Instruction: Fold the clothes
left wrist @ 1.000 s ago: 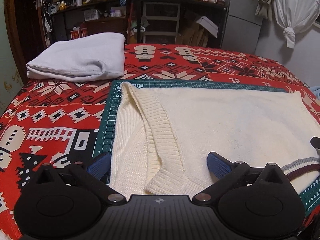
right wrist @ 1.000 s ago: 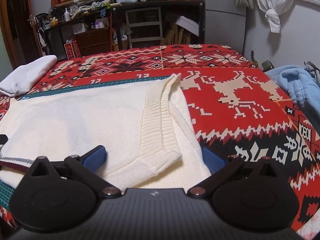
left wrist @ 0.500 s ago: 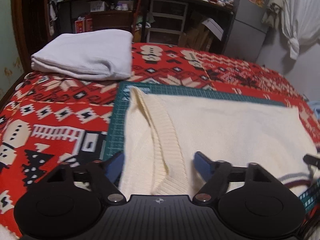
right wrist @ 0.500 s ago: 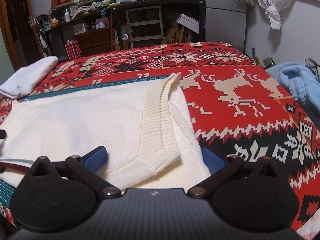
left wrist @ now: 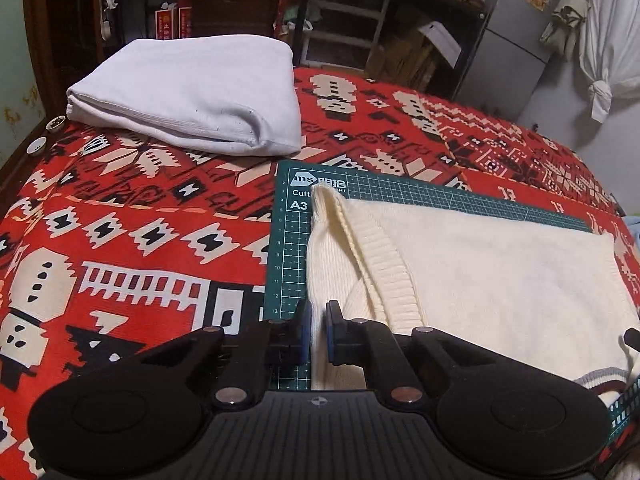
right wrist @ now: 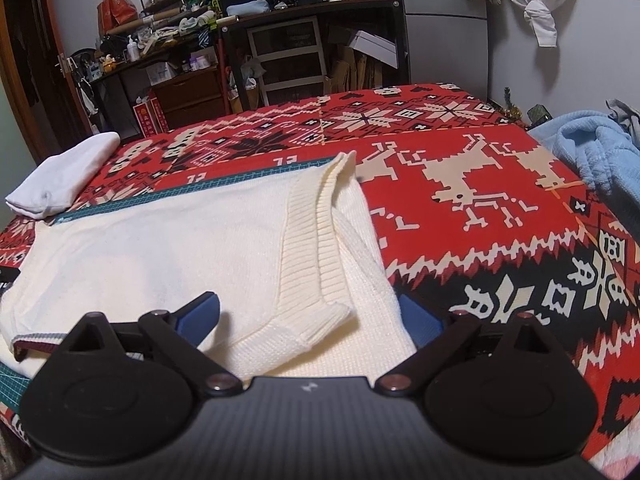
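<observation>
A cream knit sweater (left wrist: 488, 276) lies flat on a green cutting mat (left wrist: 286, 248), its sleeves folded inward with ribbed cuffs (left wrist: 394, 284) on top. My left gripper (left wrist: 318, 334) is shut on the sweater's left edge, the cream fabric pinched between its blue pads. In the right wrist view the same sweater (right wrist: 160, 240) spreads to the left, with its folded sleeve and cuff (right wrist: 316, 312) lying between the fingers. My right gripper (right wrist: 310, 316) stands open over that cuff, both blue pads wide apart. A striped hem (right wrist: 38, 338) shows at the near left.
A folded white garment (left wrist: 192, 92) rests at the back left of the red patterned blanket (left wrist: 120, 240). A blue fleece garment (right wrist: 592, 152) is heaped at the right edge. Shelves, drawers and a fridge stand behind the bed.
My left gripper moved left and closed on the sweater's left edge; it was open a second ago. The right gripper stayed open and barely moved.
</observation>
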Motion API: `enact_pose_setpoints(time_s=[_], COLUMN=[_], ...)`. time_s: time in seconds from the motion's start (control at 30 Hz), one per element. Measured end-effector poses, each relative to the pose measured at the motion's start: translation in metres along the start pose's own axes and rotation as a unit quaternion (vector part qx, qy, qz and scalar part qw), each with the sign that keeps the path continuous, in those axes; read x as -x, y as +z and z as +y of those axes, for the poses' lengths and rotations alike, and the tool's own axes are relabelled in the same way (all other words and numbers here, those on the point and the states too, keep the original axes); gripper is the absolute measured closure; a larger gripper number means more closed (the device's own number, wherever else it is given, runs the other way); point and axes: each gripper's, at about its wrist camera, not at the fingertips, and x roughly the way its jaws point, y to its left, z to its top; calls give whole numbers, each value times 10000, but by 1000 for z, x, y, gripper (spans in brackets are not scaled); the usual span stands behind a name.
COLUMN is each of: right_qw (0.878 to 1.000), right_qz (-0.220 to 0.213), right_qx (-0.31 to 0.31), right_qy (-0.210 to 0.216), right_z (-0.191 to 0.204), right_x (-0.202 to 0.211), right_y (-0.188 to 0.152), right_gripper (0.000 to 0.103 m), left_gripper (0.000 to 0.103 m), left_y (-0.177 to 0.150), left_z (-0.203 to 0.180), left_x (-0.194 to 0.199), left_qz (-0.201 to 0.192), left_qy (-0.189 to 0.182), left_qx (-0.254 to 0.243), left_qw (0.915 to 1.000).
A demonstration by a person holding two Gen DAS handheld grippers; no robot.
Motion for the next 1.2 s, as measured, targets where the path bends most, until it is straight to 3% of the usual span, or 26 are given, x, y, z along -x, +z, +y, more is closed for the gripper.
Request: enact_pose_setpoints(time_s=[0.2, 0.43, 0.57, 0.67, 0.9, 1.0, 1.2], right_qw=[10000, 9998, 9998, 9997, 9994, 9991, 9991], right_qz=[-13, -105, -128, -150, -195, -209, -187], right_qx=[25, 85, 3, -72, -240, -308, -320], right_qy=[18, 120, 142, 152, 176, 183, 202], right_z=[2, 6, 4, 1, -5, -7, -6], right_x=[1, 7, 8, 8, 11, 12, 12], right_y=[1, 7, 7, 7, 5, 5, 3], right_gripper=[6, 9, 9, 9, 9, 9, 9], left_gripper=[99, 100, 100, 100, 100, 100, 100], left_y=[0, 12, 22, 38, 68, 69, 39], left_z=[0, 15, 4, -16, -92, -127, -174], left_x=[9, 20, 37, 54, 74, 59, -11], left_qz=[-215, -278, -332, -314, 58, 330, 920], left_qy=[215, 327, 40, -372, -1290, -1679, -1867], left_qx=[-139, 178, 151, -8, -664, -738, -622], left_qw=[9994, 9989, 9993, 9988, 9894, 9825, 9761])
